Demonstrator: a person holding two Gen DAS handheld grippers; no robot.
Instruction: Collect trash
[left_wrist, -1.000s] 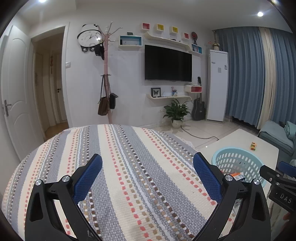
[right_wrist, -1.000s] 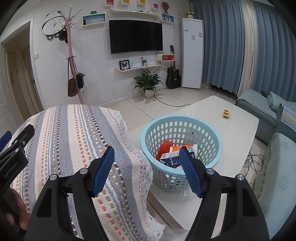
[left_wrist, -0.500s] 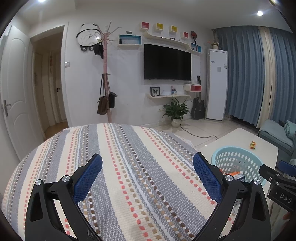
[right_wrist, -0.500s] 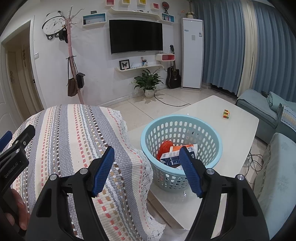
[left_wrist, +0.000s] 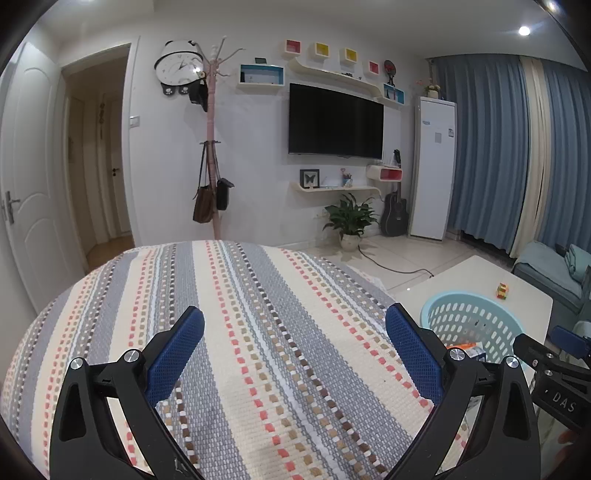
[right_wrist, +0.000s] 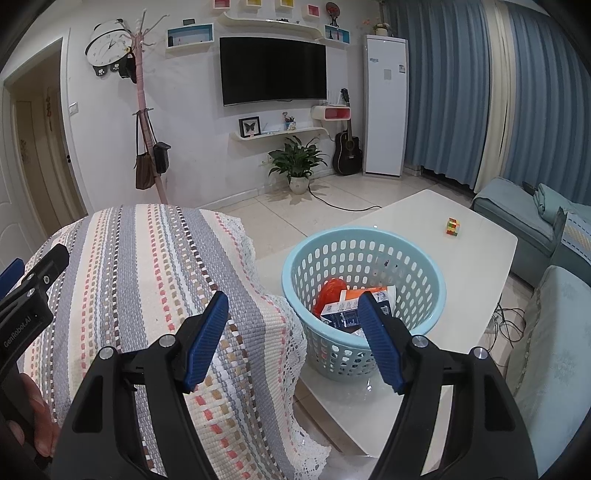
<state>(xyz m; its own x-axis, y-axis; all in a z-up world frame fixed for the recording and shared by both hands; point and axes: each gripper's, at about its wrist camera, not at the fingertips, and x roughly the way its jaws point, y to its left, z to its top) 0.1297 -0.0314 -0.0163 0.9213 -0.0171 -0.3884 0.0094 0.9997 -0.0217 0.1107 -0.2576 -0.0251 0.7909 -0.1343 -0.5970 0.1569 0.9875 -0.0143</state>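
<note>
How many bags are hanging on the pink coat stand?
2. A brown bag hangs on the left of the coat stand, a smaller black bag on its right. More could hide behind.

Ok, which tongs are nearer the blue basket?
Right. The right tongs hang open at the blue basket's near rim; the left tongs sit over the striped cloth beside it.

One blue basket (right_wrist: 364, 258), one puzzle cube (right_wrist: 453, 226), two tools (right_wrist: 291, 325) (left_wrist: 295, 345)

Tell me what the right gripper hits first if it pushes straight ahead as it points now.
Probably the striped cloth's lace edge, or the basket's near rim just beside it; depth is unclear. The right gripper, jaws open, aims between them.
</note>
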